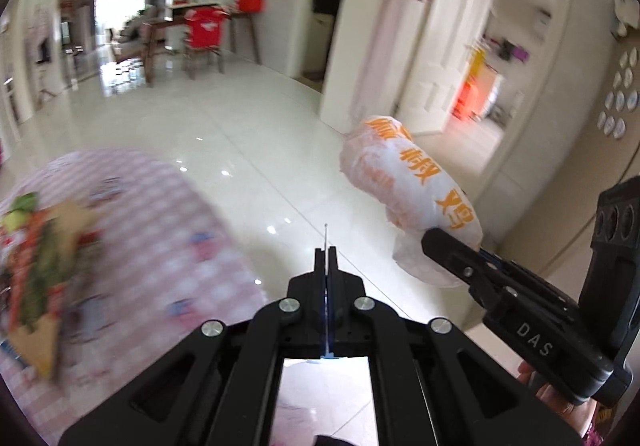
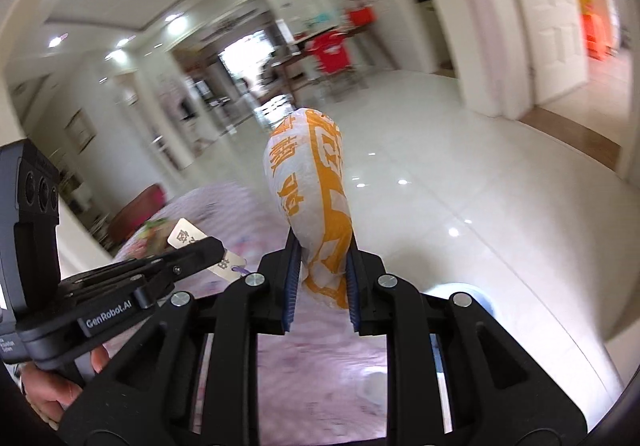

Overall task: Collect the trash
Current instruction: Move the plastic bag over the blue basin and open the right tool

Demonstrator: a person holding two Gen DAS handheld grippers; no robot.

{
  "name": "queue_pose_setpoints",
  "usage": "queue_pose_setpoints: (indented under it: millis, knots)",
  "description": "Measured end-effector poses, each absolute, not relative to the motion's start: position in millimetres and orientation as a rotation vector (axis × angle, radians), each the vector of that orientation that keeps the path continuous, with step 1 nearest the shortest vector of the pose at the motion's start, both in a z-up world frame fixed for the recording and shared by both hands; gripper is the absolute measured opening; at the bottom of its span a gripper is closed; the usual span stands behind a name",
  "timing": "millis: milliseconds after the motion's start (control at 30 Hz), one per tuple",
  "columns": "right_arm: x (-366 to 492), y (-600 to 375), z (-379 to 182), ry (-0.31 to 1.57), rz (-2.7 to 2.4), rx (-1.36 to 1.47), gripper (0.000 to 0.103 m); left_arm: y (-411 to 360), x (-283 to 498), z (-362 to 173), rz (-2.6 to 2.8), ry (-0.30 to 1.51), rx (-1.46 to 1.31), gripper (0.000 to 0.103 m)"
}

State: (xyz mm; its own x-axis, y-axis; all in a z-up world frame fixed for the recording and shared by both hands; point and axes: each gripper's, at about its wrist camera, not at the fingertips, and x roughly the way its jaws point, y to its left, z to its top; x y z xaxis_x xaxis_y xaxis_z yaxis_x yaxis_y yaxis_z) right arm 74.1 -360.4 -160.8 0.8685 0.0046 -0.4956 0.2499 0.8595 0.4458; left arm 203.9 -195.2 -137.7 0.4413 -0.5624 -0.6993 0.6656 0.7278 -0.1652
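Left wrist view: glossy white tile floor [image 1: 224, 149] filled 12 o'clock, blurred. The pink checked tablecloth [image 1: 160, 213] sat at 8 o'clock with food wrappers [image 1: 36, 266] on it, its rounded edge just beside open floor. My left gripper [image 1: 327, 258] was clamped on a thin card seen edge-on. At 3 o'clock my right gripper [image 1: 444, 246] pinched the white-and-orange bag [image 1: 408, 173].

Right wrist view: the bag stuck up at 12 o'clock, pads [image 2: 291, 278] squeezing its neck. The left gripper at 9 o'clock held a silver tag [image 2: 188, 234]. Wide clear floor at 2 o'clock; doorways [image 2: 592, 45] beyond.
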Motion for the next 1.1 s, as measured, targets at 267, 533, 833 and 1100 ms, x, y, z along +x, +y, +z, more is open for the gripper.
queue_pose_setpoints:
  millis: [267,533,833,1100]
  knots:
    - [51,-416,-194,0.499,-0.3,0.585,0.02,-285,228,-189,-0.831,0.919,0.198,0.003]
    - [52,-441,-215,0.539,-0.324,0.621,0.021,-306,234,-217,-0.764,0.972,0.214,0.055]
    - [58,-419,-222,0.566,-0.288,0.629,0.021,-287,231,-213,-0.726,0.96,0.212,0.058]
    - [66,-426,-219,0.568,-0.274,0.634,0.023,-277,234,-197,-0.701,0.921,0.185,0.062]
